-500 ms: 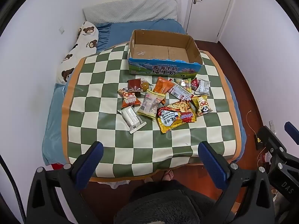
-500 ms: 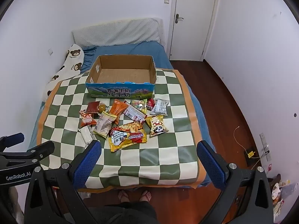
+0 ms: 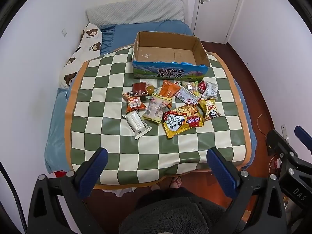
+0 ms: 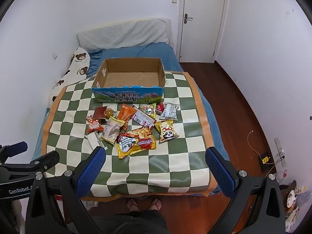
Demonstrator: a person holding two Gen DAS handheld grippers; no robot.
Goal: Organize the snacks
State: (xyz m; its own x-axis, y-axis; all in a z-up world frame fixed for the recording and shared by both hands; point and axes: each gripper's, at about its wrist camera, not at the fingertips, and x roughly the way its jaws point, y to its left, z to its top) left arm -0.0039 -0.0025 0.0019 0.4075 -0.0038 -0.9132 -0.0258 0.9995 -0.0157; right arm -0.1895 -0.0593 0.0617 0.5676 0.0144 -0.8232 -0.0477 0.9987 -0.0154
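Several snack packets lie in a loose pile on a green-and-cream checked mat spread on a bed. Among them are a yellow-red noodle packet, a panda packet, a clear wrapped bar and an orange packet. Behind the pile stands an empty cardboard box with a blue printed front. My left gripper and my right gripper both hang open above the mat's near edge, with nothing between their fingers.
A bear-print pillow lies along the left wall. Beside the bed on the right is a wooden floor leading to a shut white door. A person's feet stand at the bed's near end.
Both views have barely shifted; the left wrist view has drawn a little closer to the mat. Nothing on the mat has moved.
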